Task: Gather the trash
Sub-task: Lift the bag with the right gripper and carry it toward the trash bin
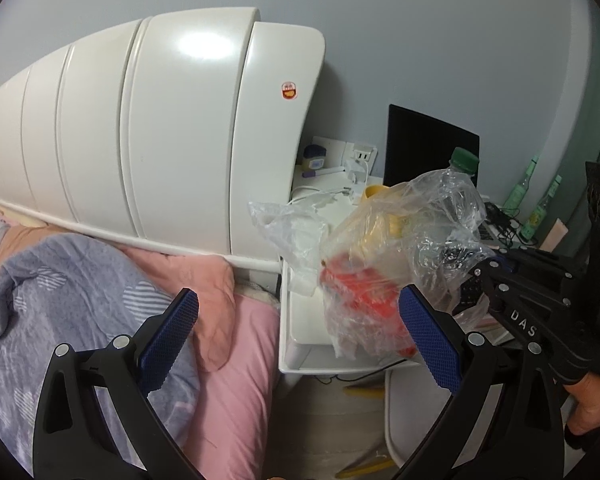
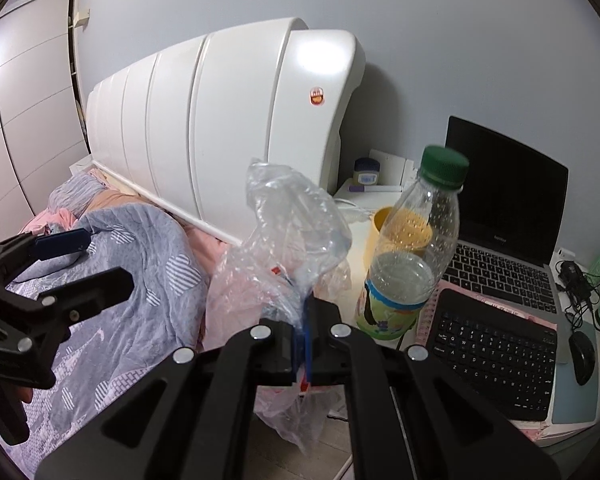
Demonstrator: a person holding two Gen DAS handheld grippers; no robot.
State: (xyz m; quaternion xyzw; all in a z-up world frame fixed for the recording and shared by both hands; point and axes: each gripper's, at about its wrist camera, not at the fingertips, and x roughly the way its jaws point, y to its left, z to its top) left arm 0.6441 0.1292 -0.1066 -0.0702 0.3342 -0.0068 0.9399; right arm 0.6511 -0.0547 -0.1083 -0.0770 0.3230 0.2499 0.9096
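Note:
A crumpled clear plastic bag (image 2: pixel 288 240) hangs in the air, and my right gripper (image 2: pixel 305 340) is shut on its bunched upper part. In the left wrist view the bag (image 1: pixel 380 276) shows red and yellow things inside, and the right gripper (image 1: pixel 482 271) pinches it from the right. My left gripper (image 1: pixel 300 338) stands open and empty just left of and below the bag, over the bed's edge; it also shows as the left gripper (image 2: pixel 82 262) at the left of the right wrist view. A clear bottle (image 2: pixel 410 252) with a green cap and a little liquid stands on the desk right of the bag.
A white headboard (image 1: pixel 160 128) rises behind the bed with a grey-blue quilt (image 1: pixel 60 288) and pink sheet. A white bedside table (image 1: pixel 300 320) lies under the bag. The desk holds a yellow cup (image 2: pixel 384 220), an open laptop (image 2: pixel 508 200), a black keyboard (image 2: pixel 496 348), a mouse (image 2: pixel 582 356) and cables.

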